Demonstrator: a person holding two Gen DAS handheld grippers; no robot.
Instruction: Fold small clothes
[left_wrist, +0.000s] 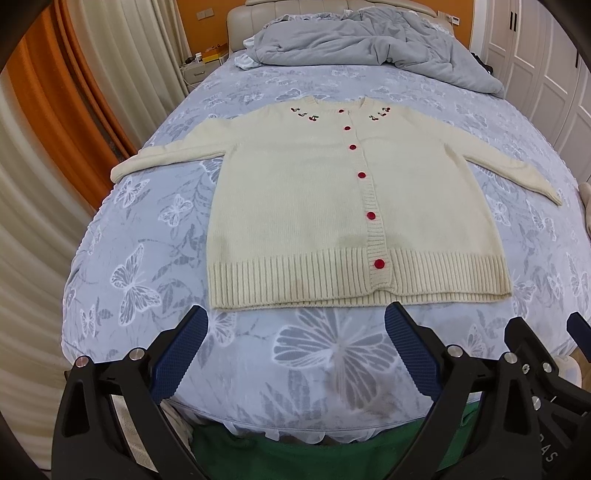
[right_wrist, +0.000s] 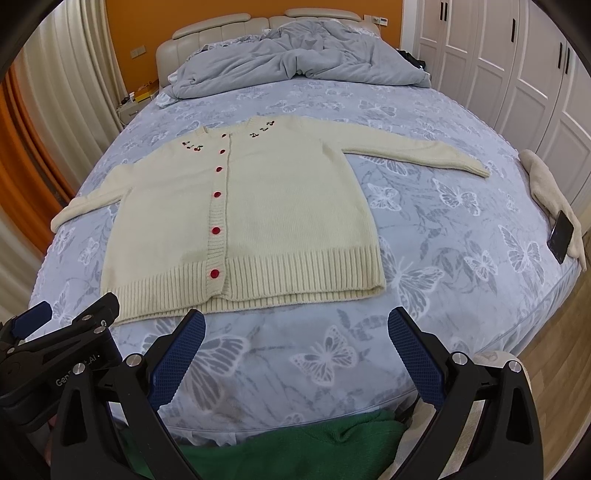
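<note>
A cream knit cardigan (left_wrist: 295, 199) with red buttons and cherry embroidery lies flat and face up on the bed, both sleeves spread out; it also shows in the right wrist view (right_wrist: 280, 206). My left gripper (left_wrist: 295, 325) is open and empty, just short of the cardigan's ribbed hem. My right gripper (right_wrist: 295, 328) is open and empty, near the hem's right half. The right gripper also shows at the right edge of the left wrist view (left_wrist: 546, 332), and the left gripper shows at the lower left of the right wrist view (right_wrist: 74, 317).
The bed has a blue butterfly sheet (left_wrist: 325, 354). A grey duvet (left_wrist: 362, 40) is bunched at the headboard. A cream garment (right_wrist: 550, 195) and a black phone (right_wrist: 561, 236) lie at the bed's right edge. A green garment (right_wrist: 295, 450) lies at the near edge. Wardrobes stand to the right.
</note>
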